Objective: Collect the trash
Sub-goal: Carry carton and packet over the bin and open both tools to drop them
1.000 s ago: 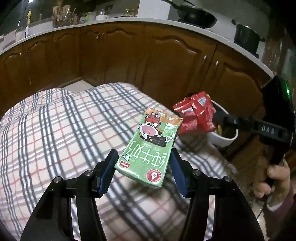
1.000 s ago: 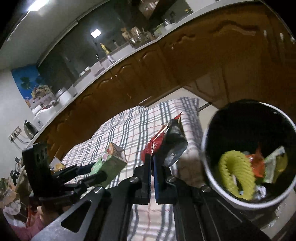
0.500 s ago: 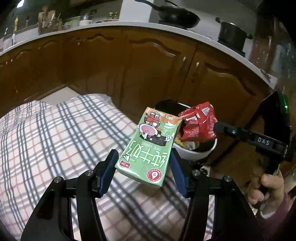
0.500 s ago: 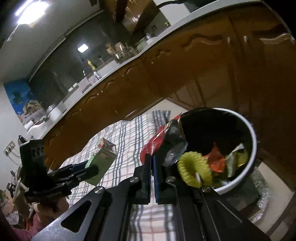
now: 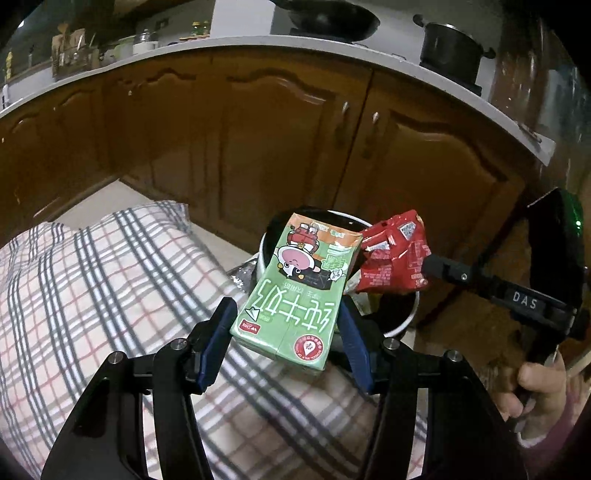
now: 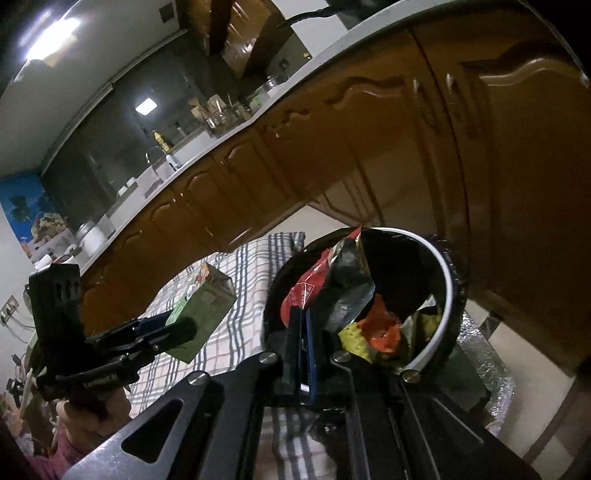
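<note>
Left gripper (image 5: 286, 325) fingers clamping green milk carton (image 5: 295, 291), right gripper (image 6: 303, 332) fingers pinching red wrapper (image 6: 308, 286), "DAS" label

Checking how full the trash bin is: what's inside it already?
Inside the bin: something yellow, an orange wrapper and a greenish scrap. The red packet held above hides the near part, and the bottom is not visible.

Brown wooden cabinet doors (image 5: 288, 147) are topped by a pale worktop (image 5: 388, 62) carrying a black pot (image 5: 452, 48). A ceiling light (image 6: 51, 35) is lit.
</note>
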Motion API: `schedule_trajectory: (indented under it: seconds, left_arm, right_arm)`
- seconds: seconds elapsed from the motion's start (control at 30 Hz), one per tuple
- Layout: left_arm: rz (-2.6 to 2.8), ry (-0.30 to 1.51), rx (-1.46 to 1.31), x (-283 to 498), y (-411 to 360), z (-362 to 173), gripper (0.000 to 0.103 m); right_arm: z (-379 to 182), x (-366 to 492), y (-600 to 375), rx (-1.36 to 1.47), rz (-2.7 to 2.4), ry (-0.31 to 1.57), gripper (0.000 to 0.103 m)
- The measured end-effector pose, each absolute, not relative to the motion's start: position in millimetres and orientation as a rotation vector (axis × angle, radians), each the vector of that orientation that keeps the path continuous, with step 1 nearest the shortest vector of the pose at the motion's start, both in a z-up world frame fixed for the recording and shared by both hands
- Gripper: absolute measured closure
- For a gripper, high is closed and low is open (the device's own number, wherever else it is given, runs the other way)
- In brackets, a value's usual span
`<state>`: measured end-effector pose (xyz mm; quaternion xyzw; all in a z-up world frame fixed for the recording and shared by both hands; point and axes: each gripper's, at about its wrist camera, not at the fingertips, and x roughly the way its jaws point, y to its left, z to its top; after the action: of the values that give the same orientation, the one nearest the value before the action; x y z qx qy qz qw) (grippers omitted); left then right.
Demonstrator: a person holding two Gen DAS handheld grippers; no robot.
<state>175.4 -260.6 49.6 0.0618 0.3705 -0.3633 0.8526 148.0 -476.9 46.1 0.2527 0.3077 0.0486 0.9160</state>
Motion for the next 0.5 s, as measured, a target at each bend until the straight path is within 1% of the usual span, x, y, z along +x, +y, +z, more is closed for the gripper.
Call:
schedule_trajectory:
  seconds: [0.5]
  left_arm:
    - [-0.771, 0.809, 0.169, 190, -298, 41, 0.048]
  right_arm:
    - [41, 154, -495, 0.527, 0.088, 0.646, 0.101]
